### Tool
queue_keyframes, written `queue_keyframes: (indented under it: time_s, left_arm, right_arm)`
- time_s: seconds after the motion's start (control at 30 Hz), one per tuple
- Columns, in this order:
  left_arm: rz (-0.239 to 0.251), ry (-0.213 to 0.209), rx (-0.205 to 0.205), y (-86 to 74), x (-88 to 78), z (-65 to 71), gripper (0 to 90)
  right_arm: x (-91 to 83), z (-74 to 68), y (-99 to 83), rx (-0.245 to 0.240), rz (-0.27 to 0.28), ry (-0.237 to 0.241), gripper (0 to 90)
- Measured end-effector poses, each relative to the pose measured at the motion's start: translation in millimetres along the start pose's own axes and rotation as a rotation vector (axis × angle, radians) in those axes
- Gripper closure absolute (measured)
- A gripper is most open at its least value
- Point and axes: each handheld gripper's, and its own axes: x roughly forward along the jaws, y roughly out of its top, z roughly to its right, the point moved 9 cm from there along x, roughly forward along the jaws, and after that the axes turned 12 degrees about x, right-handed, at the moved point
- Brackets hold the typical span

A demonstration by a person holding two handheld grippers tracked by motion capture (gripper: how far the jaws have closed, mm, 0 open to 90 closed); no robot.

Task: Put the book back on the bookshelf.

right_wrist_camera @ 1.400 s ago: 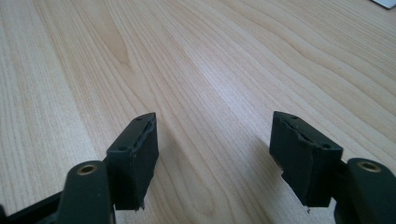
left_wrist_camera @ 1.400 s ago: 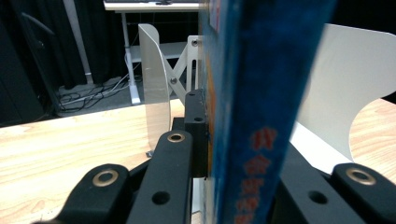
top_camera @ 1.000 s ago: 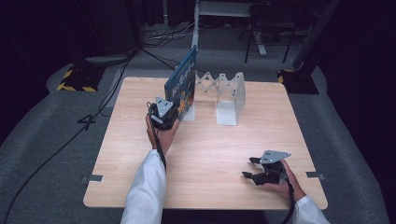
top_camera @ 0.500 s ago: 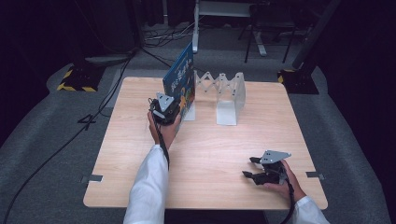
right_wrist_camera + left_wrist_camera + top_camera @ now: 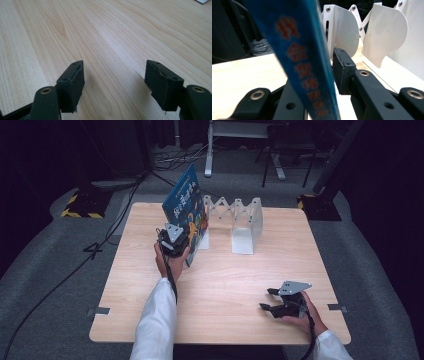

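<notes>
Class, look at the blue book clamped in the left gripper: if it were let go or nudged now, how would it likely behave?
The blue book probably stays flat and fairly stiff: its cover shows no sag though the left gripper pinches only its lower edge. It stands tilted beside the white rack, so released it would likely tip over. Thin, seen edge-on in the left gripper view, it probably could not stand alone.

The left gripper [image 5: 176, 239] was raised over the table's far left, its jaws apparently clamped on a book [image 5: 299, 57]. The right gripper [image 5: 280, 301] rested low at the near right, jaws spread apart.
</notes>
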Motion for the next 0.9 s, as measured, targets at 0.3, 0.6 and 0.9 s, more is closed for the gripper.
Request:
queue_keyframes:
  time_s: [0.3,0.6,0.9]
  left_arm:
    - [-0.004,-0.003,0.043,-5.0,-1.2,5.7,71.4]
    - [-0.024,-0.021,0.107,-15.1,-2.6,11.1,66.7]
    - [-0.023,-0.041,0.089,-17.9,-8.4,11.0,55.7]
  right_arm:
    - [0.1,0.2,0.1,0.0,0.001,-0.001,32.4]
    - [0.1,0.2,0.0,0.002,0.0,-0.001,32.2]
    - [0.7,0.4,0.4,0.002,0.0,0.0,31.8]
